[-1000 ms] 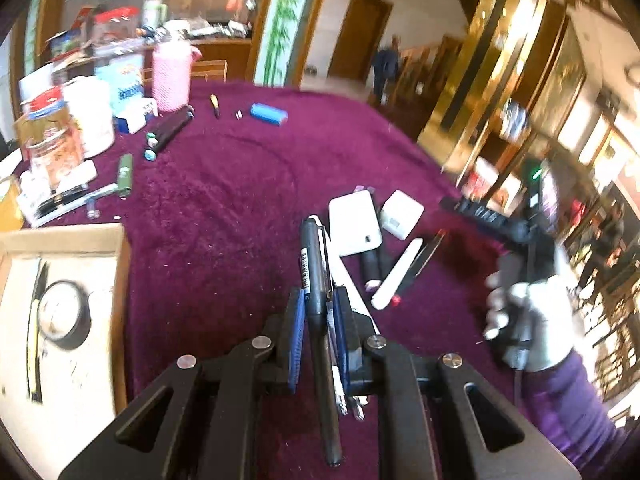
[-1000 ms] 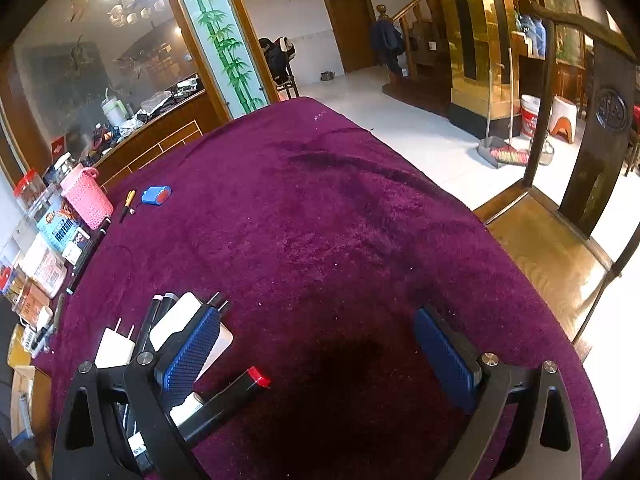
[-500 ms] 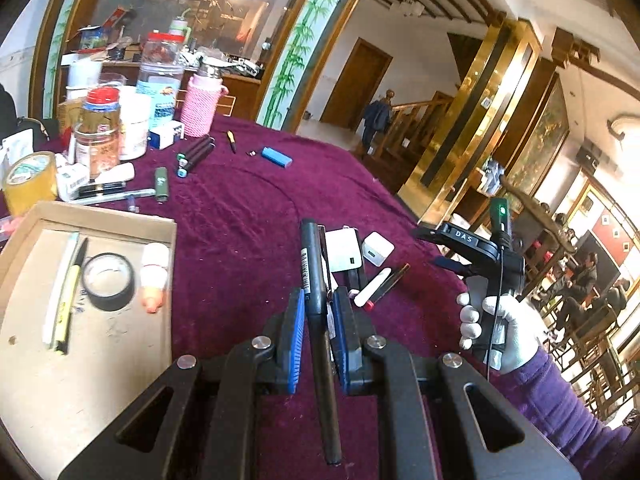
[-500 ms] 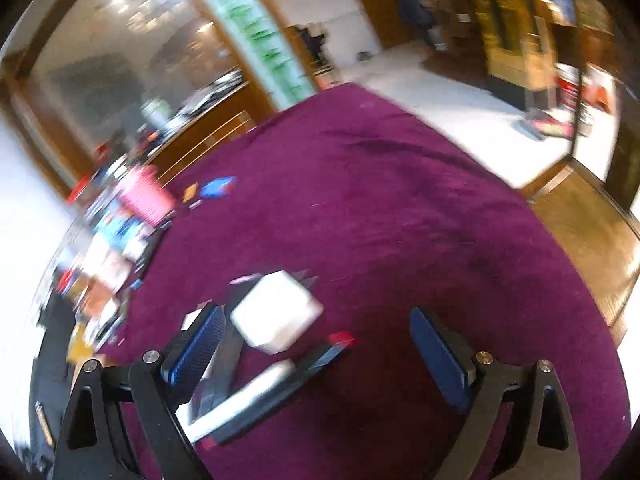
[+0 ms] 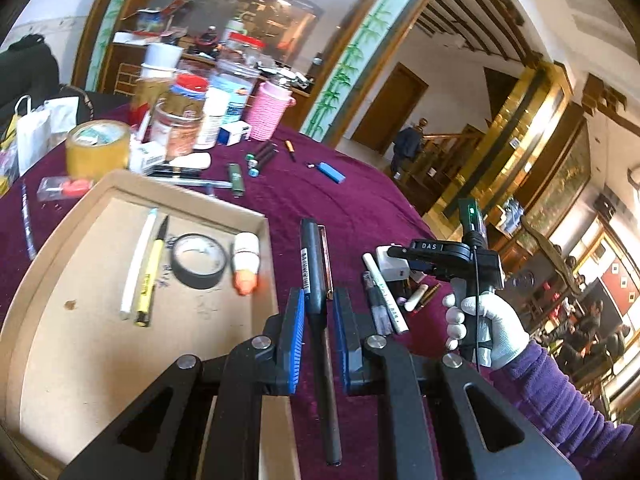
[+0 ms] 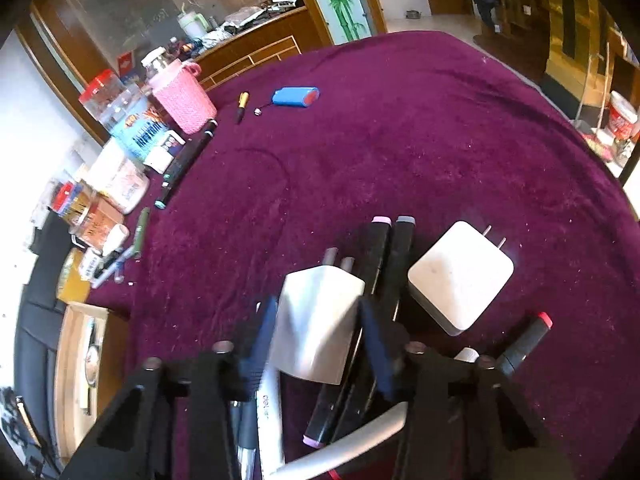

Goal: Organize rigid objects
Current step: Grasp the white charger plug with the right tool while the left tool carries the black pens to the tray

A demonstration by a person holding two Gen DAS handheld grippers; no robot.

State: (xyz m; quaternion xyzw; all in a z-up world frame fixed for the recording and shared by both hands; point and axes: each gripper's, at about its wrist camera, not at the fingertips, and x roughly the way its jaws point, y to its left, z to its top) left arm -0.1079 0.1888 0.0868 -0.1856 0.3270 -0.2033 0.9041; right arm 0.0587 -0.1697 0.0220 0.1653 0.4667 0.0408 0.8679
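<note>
My left gripper (image 5: pixel 318 310) is shut on a black marker pen (image 5: pixel 314 276) and holds it above the purple cloth, just right of the cardboard tray (image 5: pixel 52 248). My right gripper (image 6: pixel 318 322) is shut on a small white charger plug (image 6: pixel 316 320), over a pile of black markers (image 6: pixel 384 256). A larger white charger (image 6: pixel 460 276) lies to its right. The right gripper also shows in the left wrist view (image 5: pixel 404 258), held by a white-gloved hand.
The tray holds a tape roll (image 5: pixel 199 260), a white pen (image 5: pixel 138 264), a yellow pen (image 5: pixel 150 276) and a white-and-orange tube (image 5: pixel 245 262). Jars, a pink cup (image 5: pixel 266 114) and yellow tape (image 5: pixel 98 148) crowd the far left. A blue lighter (image 6: pixel 296 96) lies further out.
My left gripper has lifted and swung left with the marker, towards the tray. My right gripper has moved over the small charger plug and shut on it.
</note>
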